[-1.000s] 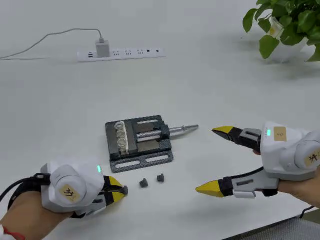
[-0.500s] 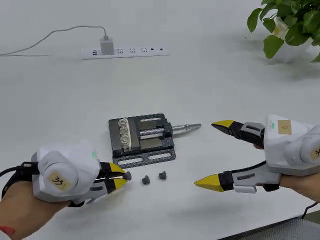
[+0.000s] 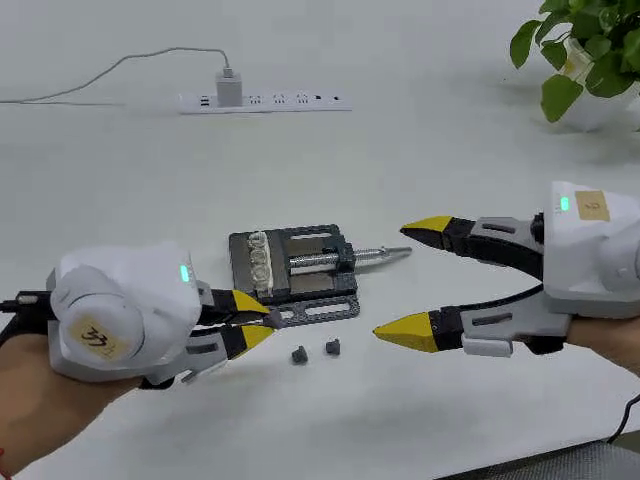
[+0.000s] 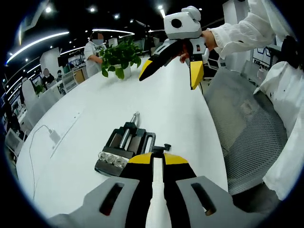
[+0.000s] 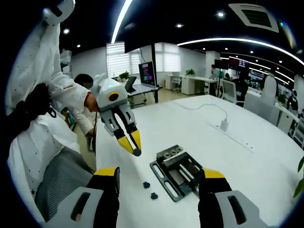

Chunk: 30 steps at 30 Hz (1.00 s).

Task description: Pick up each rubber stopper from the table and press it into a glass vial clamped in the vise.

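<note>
At a white counter (image 3: 420, 150), a dark vise (image 3: 312, 292) sits flanked by the left gripper (image 3: 268, 321) and the right gripper (image 3: 392, 282), with three glass vials (image 3: 262, 262) clamped in a row at the vise's left end. The left gripper's yellow-tipped jaws are drawn nearly together on a small dark rubber stopper (image 5: 137, 152), seen best in the right gripper view. The step in hand looks to be carrying that stopper to a vial. To do it well, the stopper should come in over the vise from its left and be centred above one vial mouth with its axis upright. It should then go straight down with a gentle, even push, since glass will not forgive a sideways shove, and the squeeze should hold until it seats. The vise may slide on the counter, so the free gripper could steady the vise's base. Whether any vial is already plugged cannot be told. The person's left hand holds its gripper from behind, raised off the counter at the vise's near left corner and aimed toward it. The right gripper hovers off the vise's right side, beyond the screw handle, jaws spread wide and holding nothing. One loose stopper (image 3: 299, 354) and a second loose stopper (image 3: 333, 347) lie just in front of the vise, near each other but apart.
</note>
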Available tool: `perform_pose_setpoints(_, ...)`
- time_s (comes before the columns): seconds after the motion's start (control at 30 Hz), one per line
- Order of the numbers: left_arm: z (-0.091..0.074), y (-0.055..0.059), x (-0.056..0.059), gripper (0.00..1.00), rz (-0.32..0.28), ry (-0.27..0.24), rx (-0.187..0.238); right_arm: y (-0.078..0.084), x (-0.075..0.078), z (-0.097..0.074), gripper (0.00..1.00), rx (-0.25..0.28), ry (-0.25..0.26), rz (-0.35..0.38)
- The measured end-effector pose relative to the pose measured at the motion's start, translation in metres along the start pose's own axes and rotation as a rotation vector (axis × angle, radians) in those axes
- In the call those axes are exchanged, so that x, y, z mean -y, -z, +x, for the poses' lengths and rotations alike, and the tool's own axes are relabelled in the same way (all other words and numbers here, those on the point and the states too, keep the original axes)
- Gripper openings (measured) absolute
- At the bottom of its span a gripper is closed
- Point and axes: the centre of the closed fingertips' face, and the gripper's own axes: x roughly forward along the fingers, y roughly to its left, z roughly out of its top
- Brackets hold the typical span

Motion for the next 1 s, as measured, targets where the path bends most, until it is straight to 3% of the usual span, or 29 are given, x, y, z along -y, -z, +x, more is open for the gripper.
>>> perform_pose_setpoints(0.23,-0.006,-0.022,0.001,0.03,0.019,-0.006,0.035,-0.016,-0.013,0.008,0.55,-0.014,-0.054,-0.008)
perform_pose_setpoints(0.37,-0.008,-0.028,0.002,0.03,0.029,-0.01,0.037,-0.017,-0.02,0.011,0.47,-0.032,-0.08,-0.016)
perform_pose_setpoints(0.7,-0.01,-0.046,0.012,0.03,0.047,0.003,0.07,-0.025,-0.035,0.017,0.32,-0.014,-0.15,-0.02)
perform_pose_setpoints(1.0,-0.009,-0.057,0.017,0.03,0.061,0.017,0.093,-0.026,-0.045,0.024,0.2,-0.028,-0.185,-0.039)
